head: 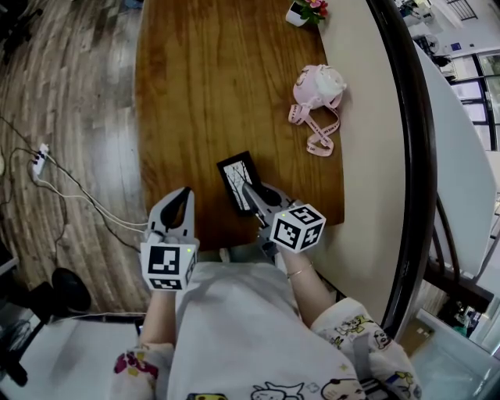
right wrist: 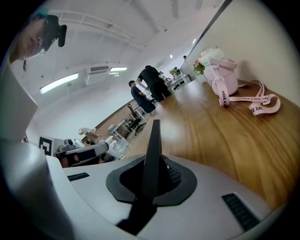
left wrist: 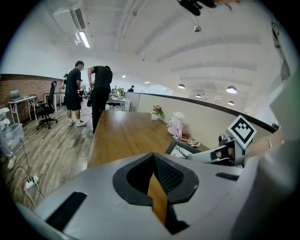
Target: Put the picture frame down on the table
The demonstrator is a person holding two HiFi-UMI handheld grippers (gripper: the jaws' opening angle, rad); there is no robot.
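Note:
A black picture frame (head: 237,178) with a pale tree print is held near the front edge of the wooden table (head: 203,94). My right gripper (head: 251,197) is shut on its near side. In the right gripper view the frame (right wrist: 153,145) shows edge-on, standing up between the jaws of the gripper (right wrist: 152,180). I cannot tell whether it touches the tabletop. My left gripper (head: 178,211) hovers at the table's front left corner, shut with nothing in it. The left gripper view shows the frame (left wrist: 180,150) and the right gripper (left wrist: 220,154) off to its right.
A pink bag (head: 316,86) with a strap lies at the table's right side by the cream wall. A small flower pot (head: 306,11) stands at the far end. Cables and a power strip (head: 39,160) lie on the floor at left. People (left wrist: 75,91) stand far off.

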